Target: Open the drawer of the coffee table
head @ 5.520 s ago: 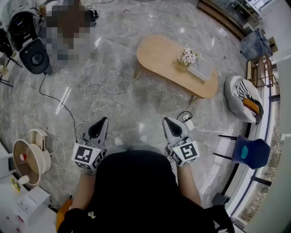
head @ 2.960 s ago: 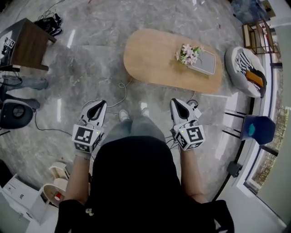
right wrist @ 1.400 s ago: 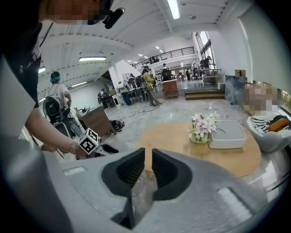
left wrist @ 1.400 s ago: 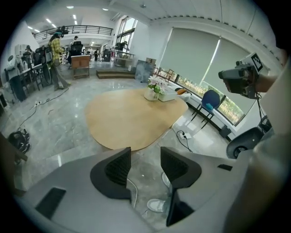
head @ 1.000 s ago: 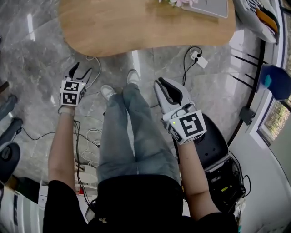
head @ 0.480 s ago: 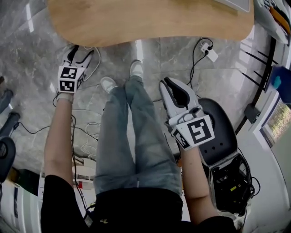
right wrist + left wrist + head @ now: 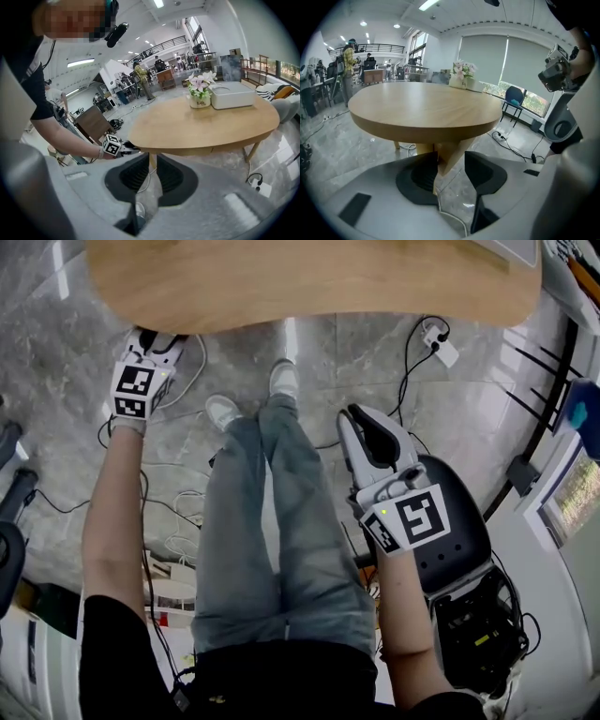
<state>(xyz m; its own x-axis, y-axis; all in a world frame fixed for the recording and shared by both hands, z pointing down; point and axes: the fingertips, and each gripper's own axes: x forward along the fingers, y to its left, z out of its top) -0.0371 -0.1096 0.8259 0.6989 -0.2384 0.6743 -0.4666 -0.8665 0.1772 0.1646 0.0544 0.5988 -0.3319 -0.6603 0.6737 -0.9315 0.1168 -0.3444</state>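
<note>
Two grippers, one coffee table. The left gripper (image 7: 451,164) is at the near left edge of the coffee table (image 7: 309,277). Its jaws have just been closing but stand apart, gripping nothing. I cannot make out the drawer. The right gripper (image 7: 153,171) hangs nearer, right of the person's legs (image 7: 272,521), with its jaws a slim gap apart and empty. On the table's far right stand one pot (image 7: 198,101) holding pink flowers (image 7: 200,84) and one closed white box (image 7: 233,100).
</note>
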